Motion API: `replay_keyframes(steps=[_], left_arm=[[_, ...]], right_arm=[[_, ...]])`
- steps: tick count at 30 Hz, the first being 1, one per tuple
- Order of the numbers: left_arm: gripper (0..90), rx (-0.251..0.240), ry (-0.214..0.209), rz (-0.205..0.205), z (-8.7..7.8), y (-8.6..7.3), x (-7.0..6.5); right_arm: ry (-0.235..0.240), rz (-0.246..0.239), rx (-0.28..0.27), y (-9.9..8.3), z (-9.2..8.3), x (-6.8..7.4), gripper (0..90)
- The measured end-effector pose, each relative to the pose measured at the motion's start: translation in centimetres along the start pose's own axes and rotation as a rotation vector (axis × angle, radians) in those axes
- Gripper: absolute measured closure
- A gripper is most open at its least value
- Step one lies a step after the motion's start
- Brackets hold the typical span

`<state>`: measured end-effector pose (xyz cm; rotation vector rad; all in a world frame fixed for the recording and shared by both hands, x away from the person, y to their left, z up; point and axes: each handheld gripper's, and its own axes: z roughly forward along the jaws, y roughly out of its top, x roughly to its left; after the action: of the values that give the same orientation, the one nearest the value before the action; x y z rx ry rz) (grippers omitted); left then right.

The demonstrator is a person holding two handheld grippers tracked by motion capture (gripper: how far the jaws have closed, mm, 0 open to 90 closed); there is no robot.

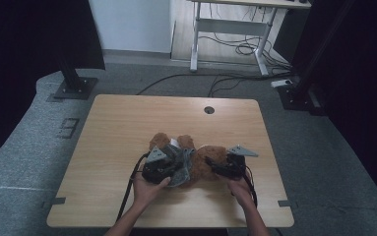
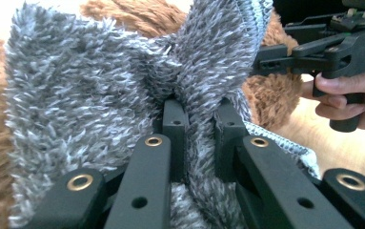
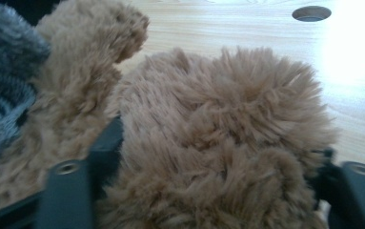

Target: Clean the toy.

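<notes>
Shaggy brown plush bear [image 1: 203, 157], fluffy grey knit garment [image 2: 99, 105] pinched in left tool [image 2: 198, 125]

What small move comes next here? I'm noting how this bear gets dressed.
Probably draw the grey fuzzy garment further along the brown teddy bear: the left tongs pinch a fold of it, while the right tongs straddle a plush part, steadying it.

Plenty of bare table [image 1: 122, 128] across the upper and left frame, easy passage there. The brown plush bear [image 1: 203, 157] and its grey knit [image 1: 183, 169] clog lower centre, probably no gap between.
</notes>
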<state>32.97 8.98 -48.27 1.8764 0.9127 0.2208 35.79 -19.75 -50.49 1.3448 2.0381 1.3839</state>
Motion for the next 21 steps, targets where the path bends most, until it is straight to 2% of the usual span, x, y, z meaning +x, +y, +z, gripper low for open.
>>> replay_keyframes(steps=[1, 2, 7, 8, 10, 12, 14, 15, 17, 18, 19, 21], left_arm=[[78.6, 0.000, 0.000, 0.000, 0.0, 0.0, 0.0], [78.6, -0.001, -0.010, 0.002, -0.2, -0.2, -0.2], [78.2, -0.003, -0.023, 0.005, -0.4, -0.4, -0.7], [78.0, -0.007, -0.034, -0.005, -0.7, -0.2, -0.9], [77.9, -0.009, -0.040, -0.007, -0.9, 0.0, -1.0], [78.0, -0.021, -0.047, -0.001, -1.4, 0.9, -1.5], [78.0, -0.046, -0.038, 0.024, -1.7, 2.1, -2.3], [78.0, -0.064, -0.034, 0.046, -1.7, 3.4, -3.1], [77.9, -0.071, -0.035, 0.076, -1.1, 5.0, -4.2], [77.8, -0.071, -0.035, 0.076, -1.1, 5.0, -4.2], [77.7, -0.060, -0.031, 0.099, 0.2, 6.6, -5.2], [77.7, -0.038, -0.036, 0.115, 2.2, 7.8, -6.4]], right_arm=[[0.000, 0.000, 0.000, 0.0, 0.0, 0.0, 35.3], [0.015, -0.032, -0.013, -0.6, -0.5, 0.1, 40.5], [0.021, -0.031, -0.045, -1.7, -1.1, 0.2, 43.5], [0.015, -0.029, -0.070, -2.2, -1.3, 0.3, 44.9], [0.009, -0.030, -0.083, -2.6, -1.4, 0.4, 46.0], [0.003, -0.031, -0.094, -2.8, -1.5, 0.5, 46.7], [-0.014, -0.043, -0.107, -3.1, -1.5, 0.7, 47.9], [-0.015, -0.041, -0.108, -3.1, -1.6, 0.7, 48.0], [-0.028, -0.048, -0.119, -3.3, -1.6, 0.9, 48.4], [-0.037, -0.058, -0.126, -3.5, -1.6, 1.1, 48.5], [-0.045, -0.068, -0.134, -3.6, -1.6, 1.2, 48.6], [-0.051, -0.081, -0.136, -3.8, -1.8, 1.3, 48.7]])
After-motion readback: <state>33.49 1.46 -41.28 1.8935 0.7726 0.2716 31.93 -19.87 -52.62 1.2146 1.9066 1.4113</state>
